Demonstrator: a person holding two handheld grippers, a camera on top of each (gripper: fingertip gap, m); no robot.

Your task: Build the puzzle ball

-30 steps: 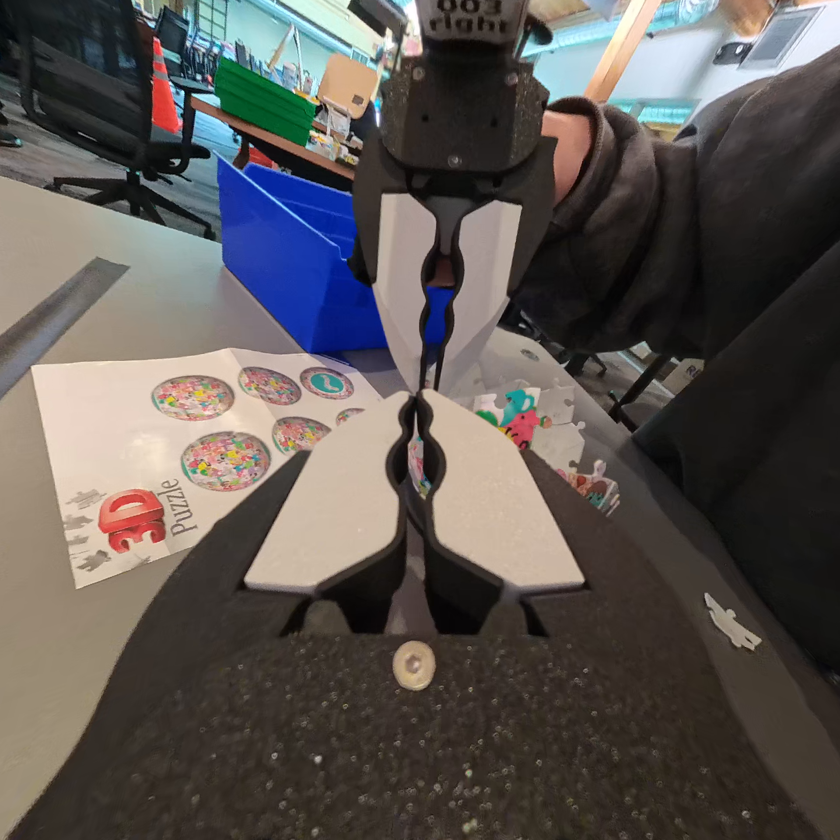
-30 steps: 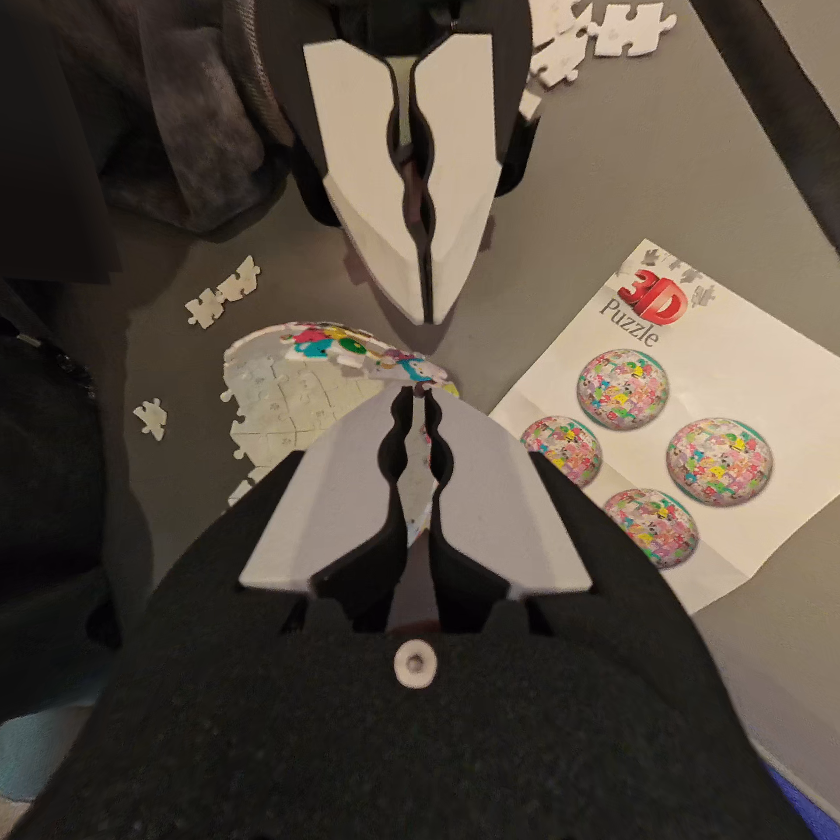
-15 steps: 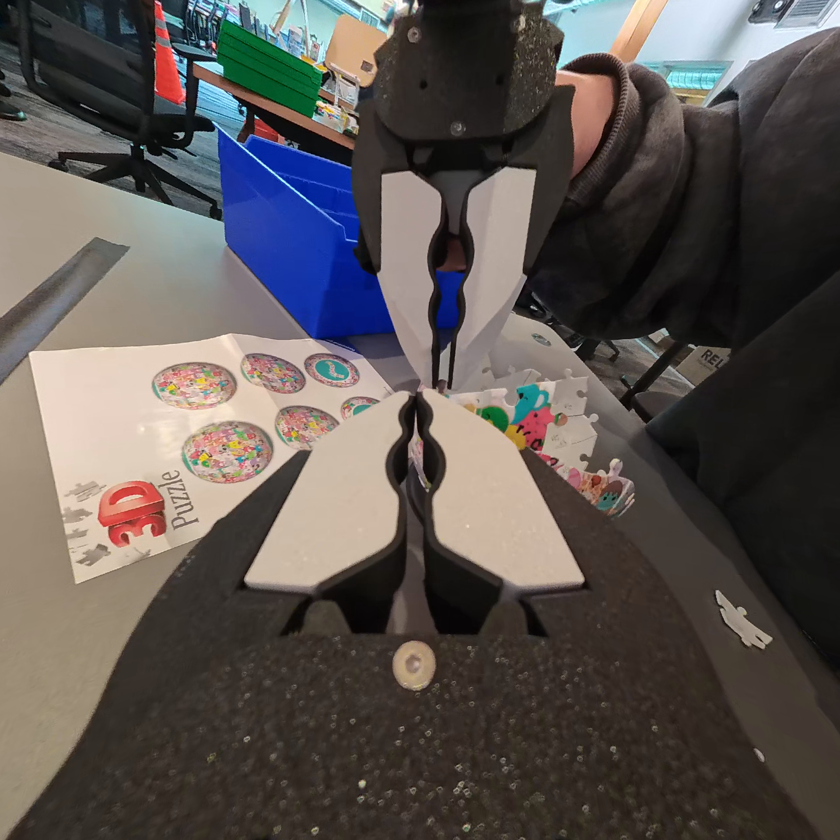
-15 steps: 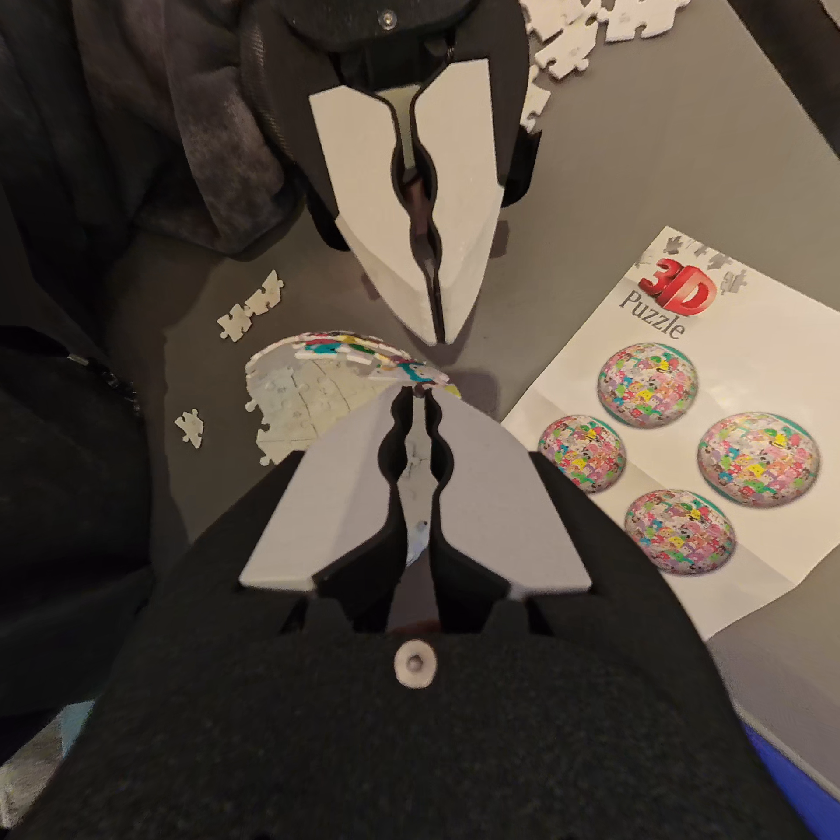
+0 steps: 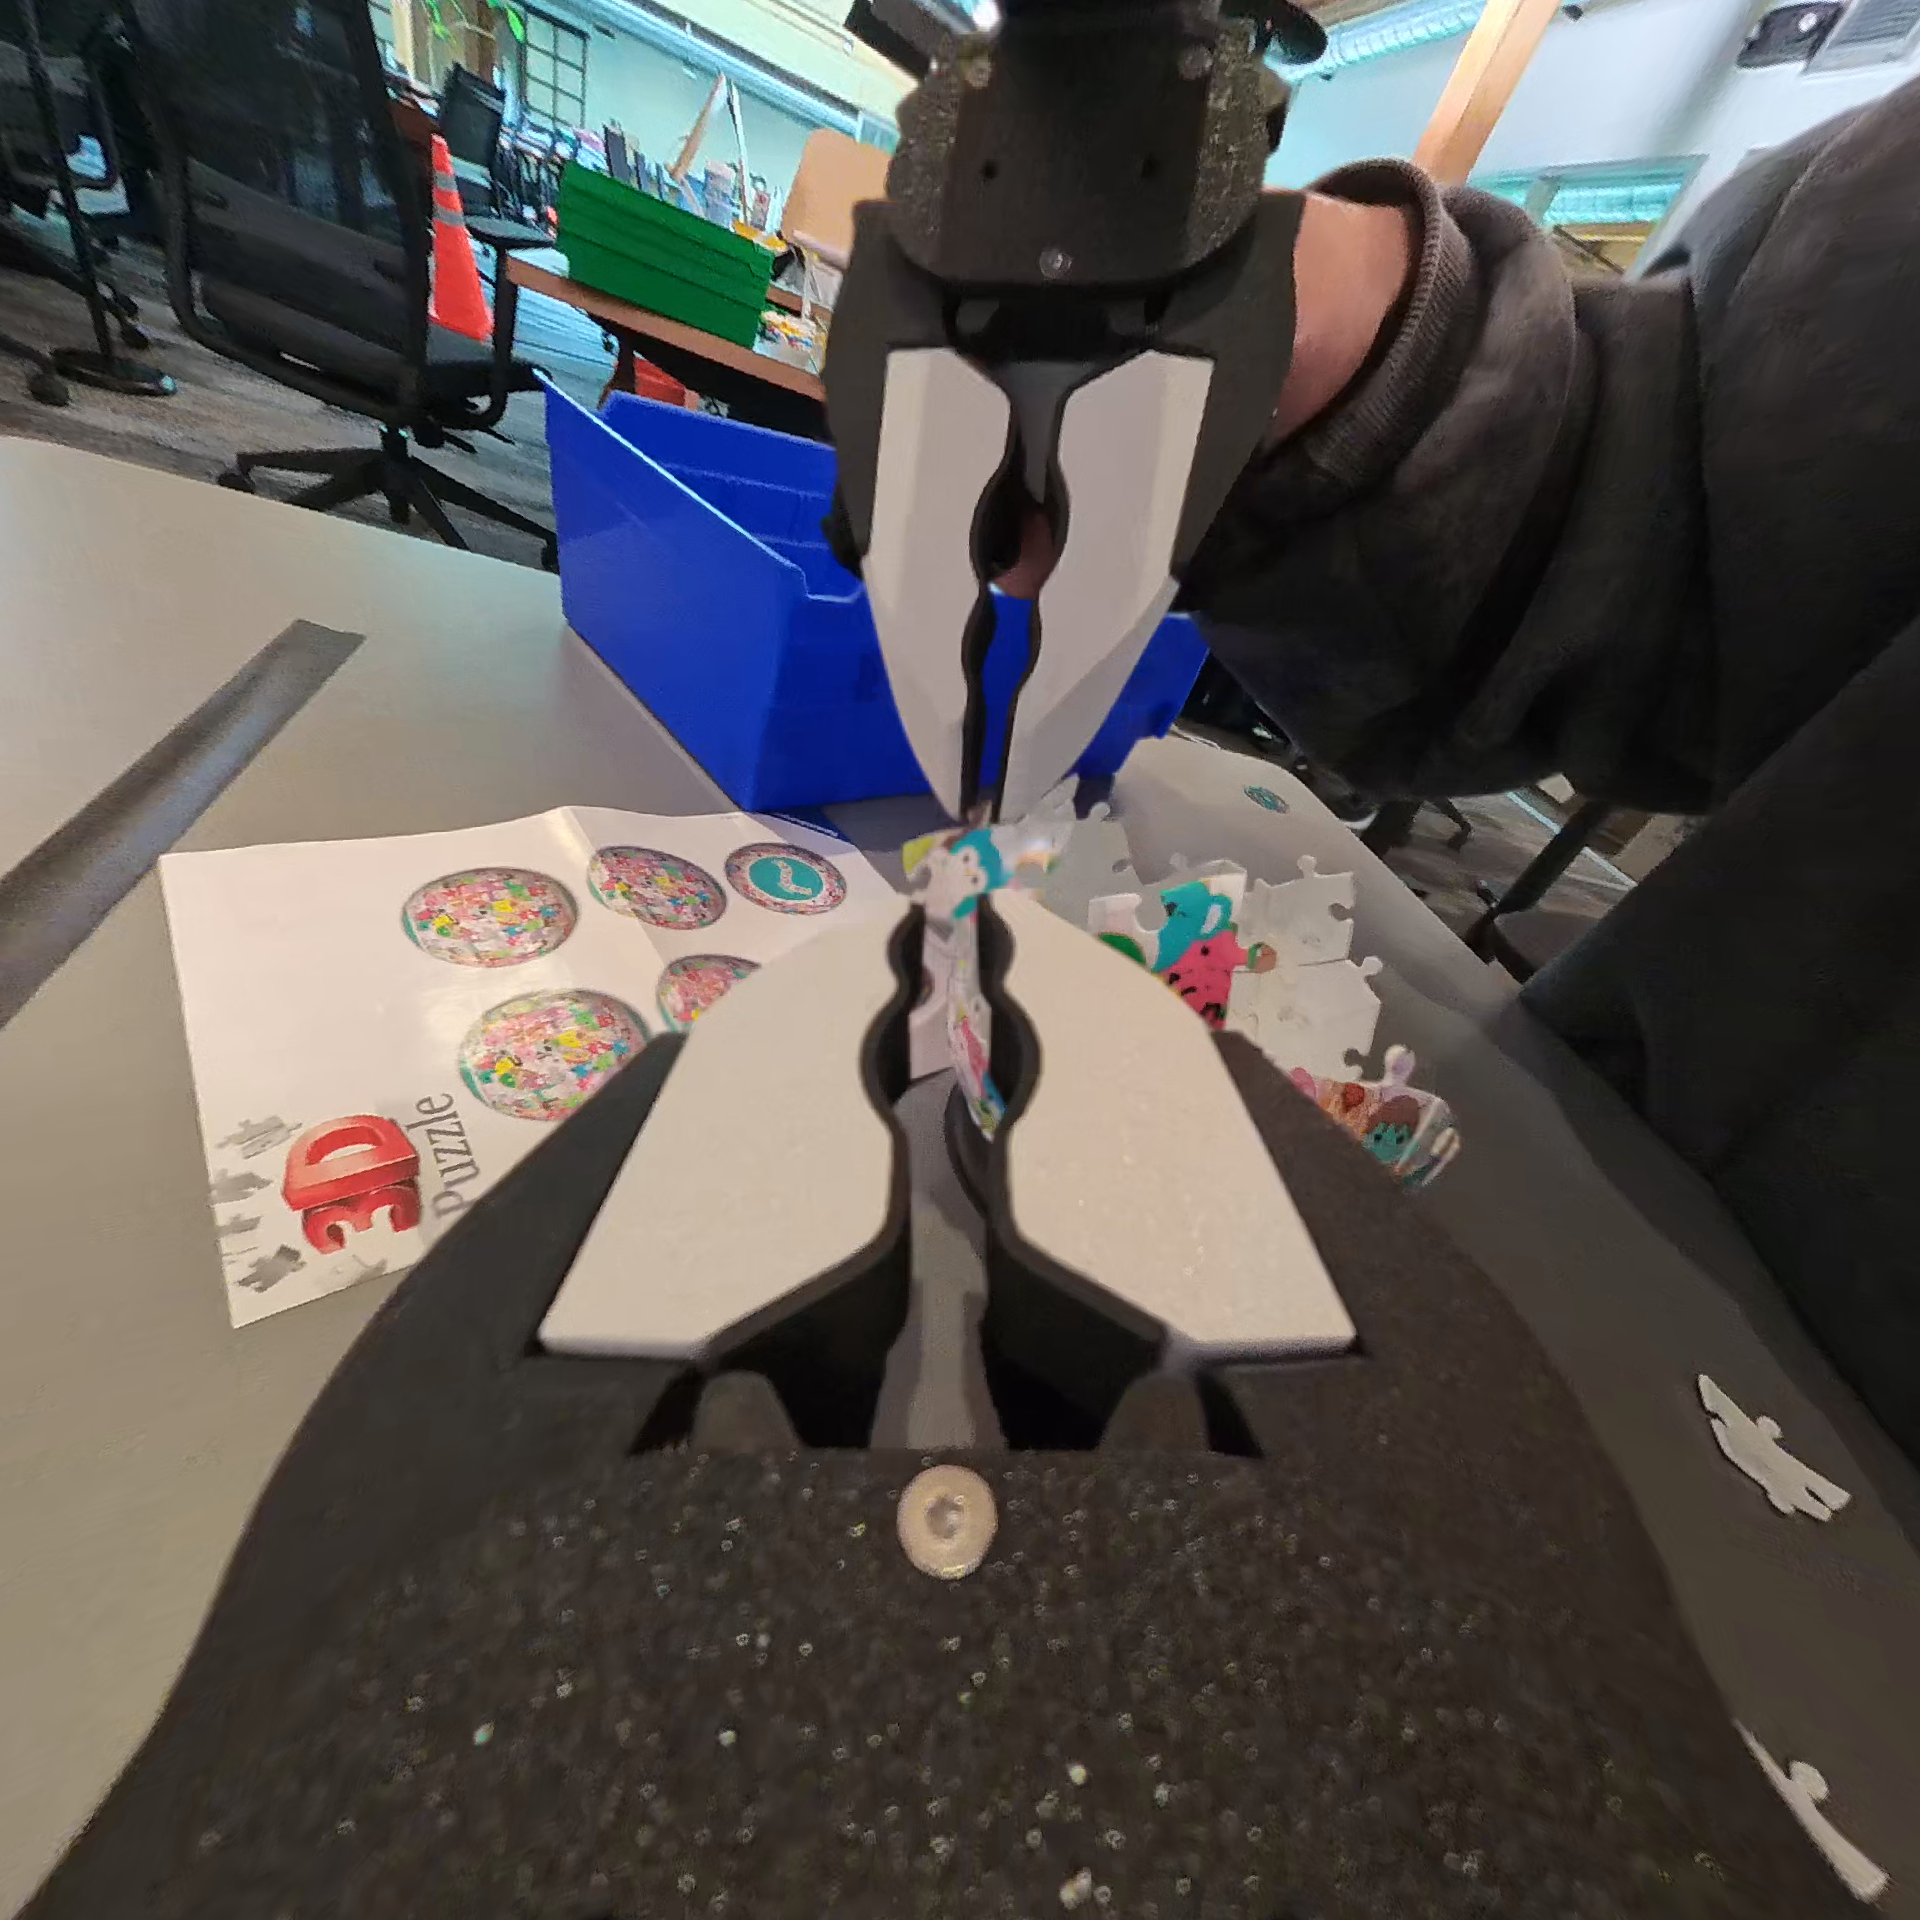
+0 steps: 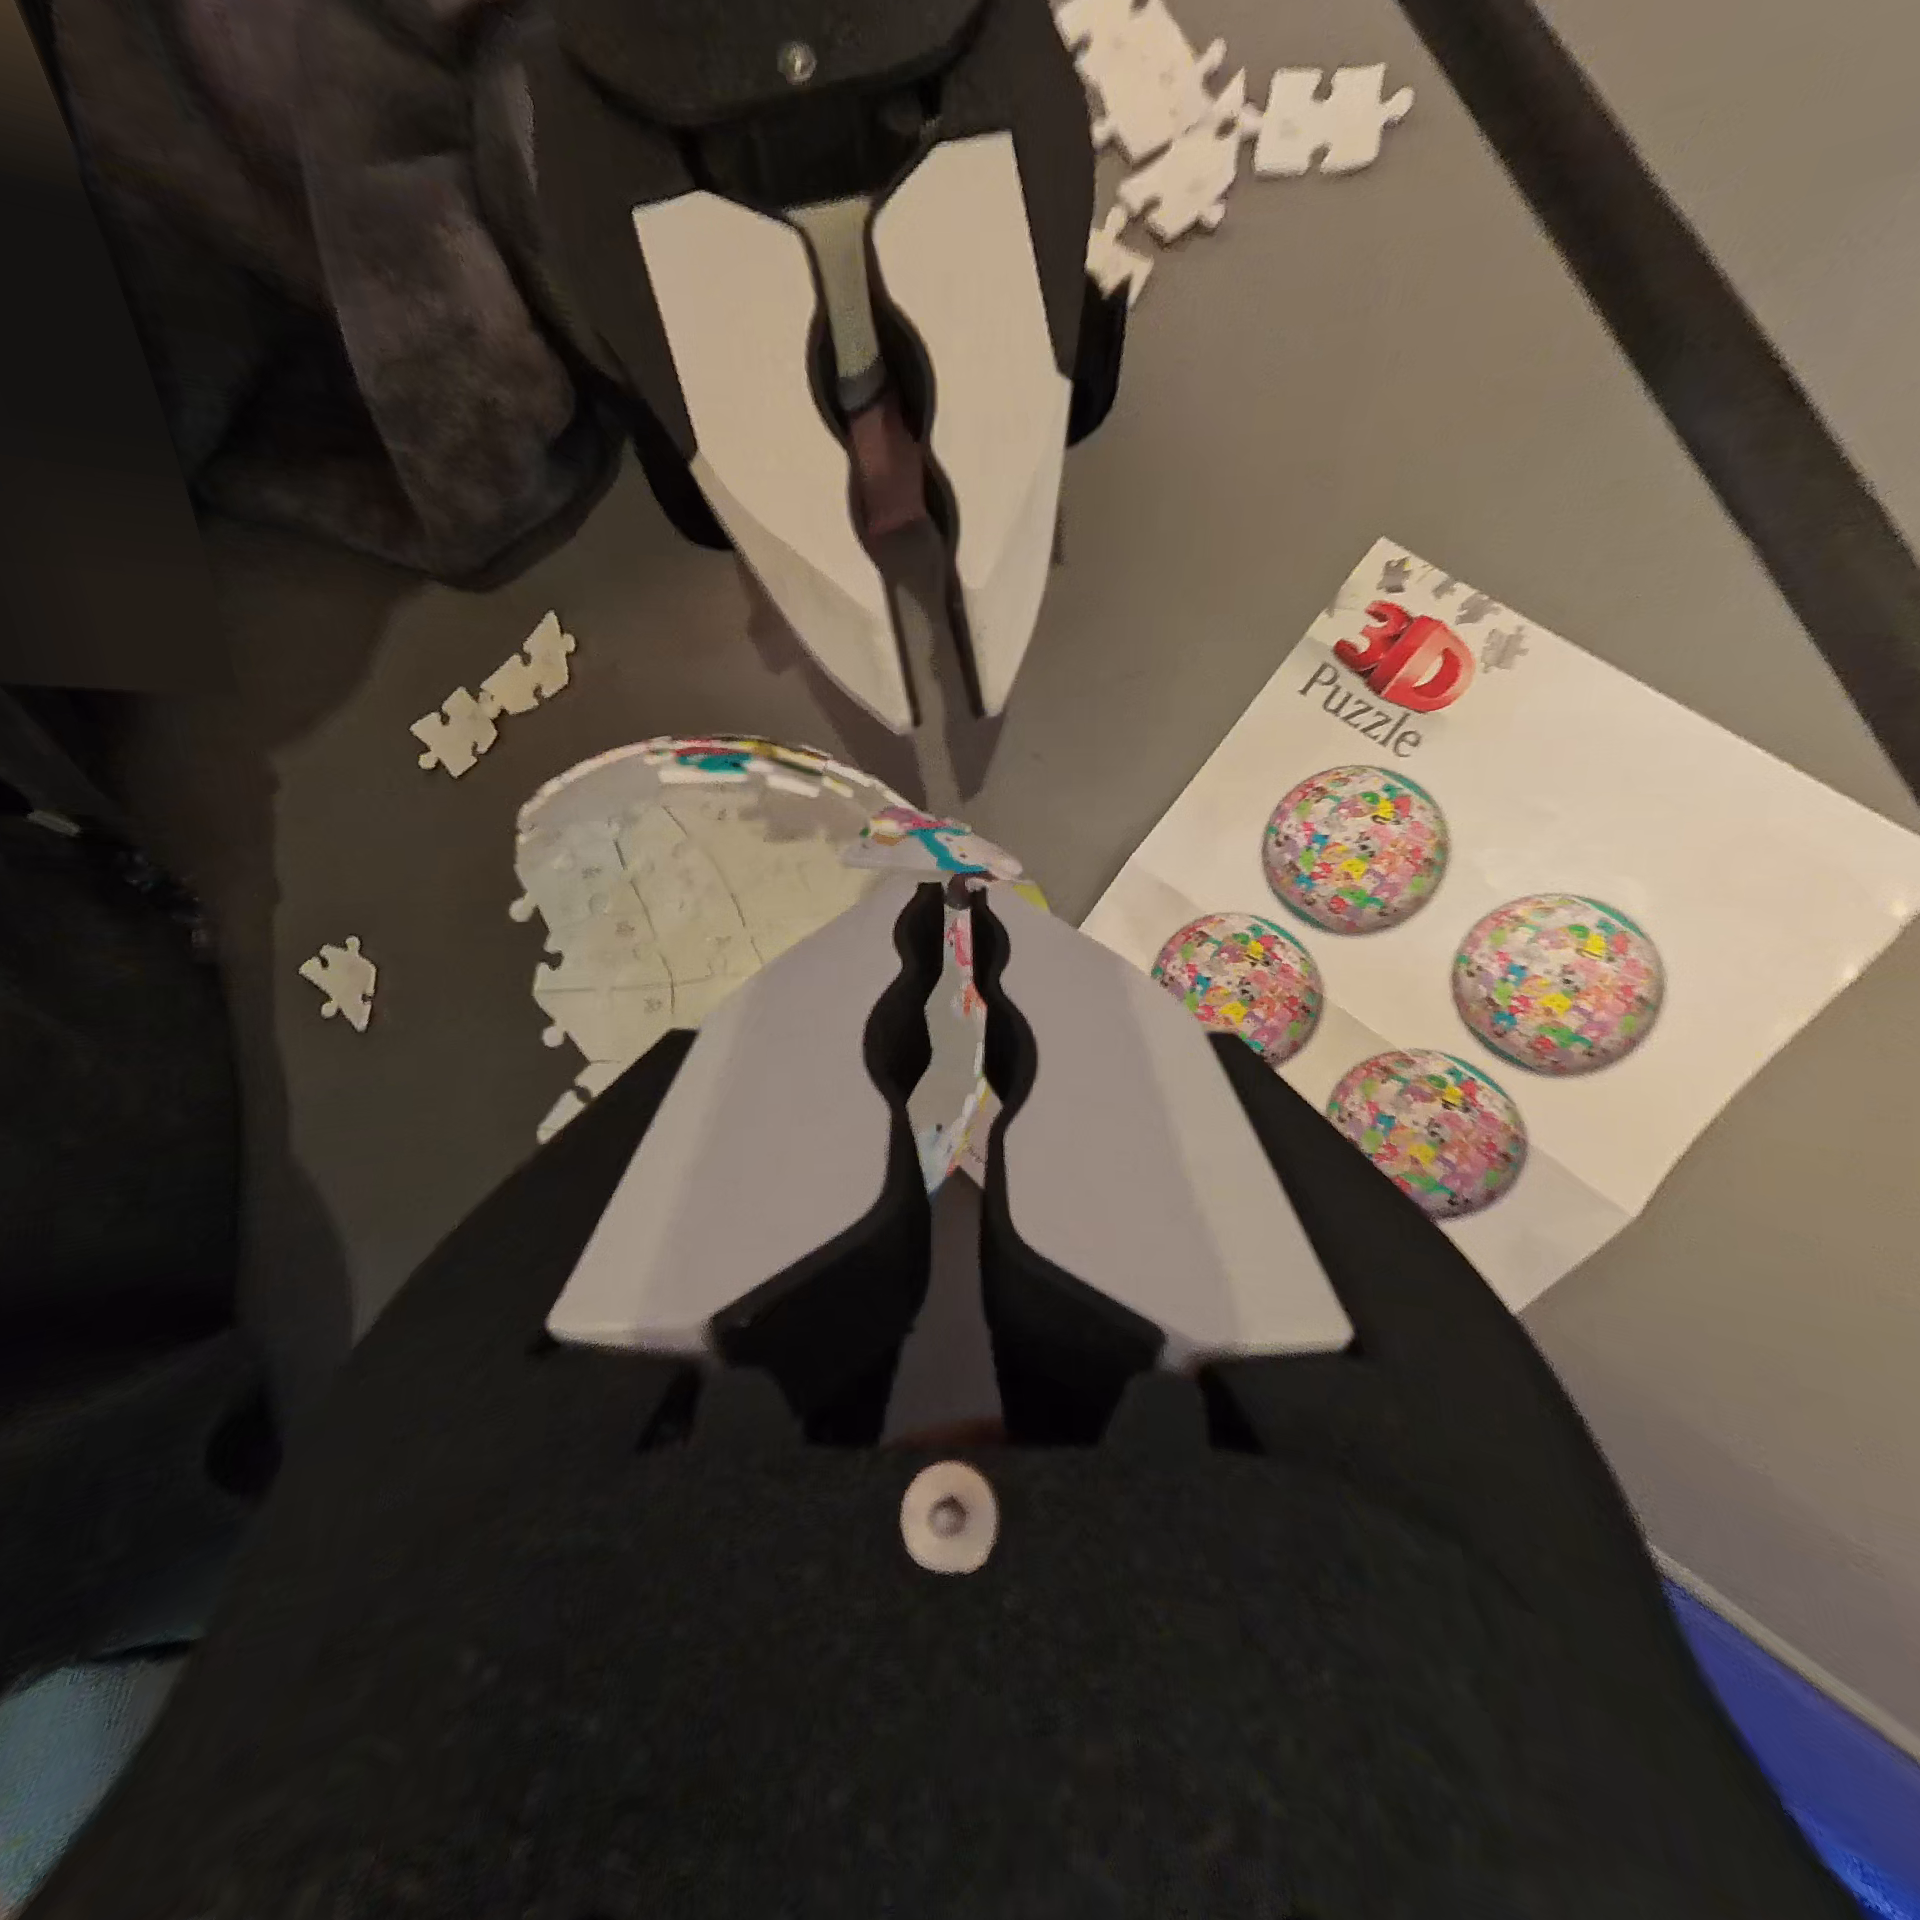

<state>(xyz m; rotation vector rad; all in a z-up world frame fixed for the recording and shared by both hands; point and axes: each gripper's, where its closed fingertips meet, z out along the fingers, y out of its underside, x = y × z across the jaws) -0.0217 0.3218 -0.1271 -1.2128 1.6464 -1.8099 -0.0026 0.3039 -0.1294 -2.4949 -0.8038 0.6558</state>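
Note:
A partly built puzzle ball shell (image 6: pixel 644 904), white inside with a colourful rim, rests on the grey table; it also shows in the left wrist view (image 5: pixel 1247 956). My right gripper (image 6: pixel 961 894) is shut on the shell's colourful rim, and in the left wrist view (image 5: pixel 977 805) it comes down from above onto that rim. My left gripper (image 5: pixel 951 914) has its fingers a little apart, with the rim showing in the gap. In the right wrist view the left gripper (image 6: pixel 943 717) hangs just clear of the shell, holding nothing.
A puzzle leaflet (image 5: pixel 416 1039) with ball pictures lies left of the shell, also in the right wrist view (image 6: pixel 1558 935). A blue bin (image 5: pixel 707 582) stands behind. Loose white pieces (image 6: pixel 494 691) (image 6: pixel 1226 114) (image 5: pixel 1766 1455) lie on the table (image 5: pixel 208 644). A person's dark sleeve (image 5: pixel 1558 468) fills the right. Both grippers' tips are close together, under 4 cm apart.
My left gripper was shut at the shell's rim; its fingers have parted and it has drawn back from the rim. My right gripper has stayed shut on the rim.

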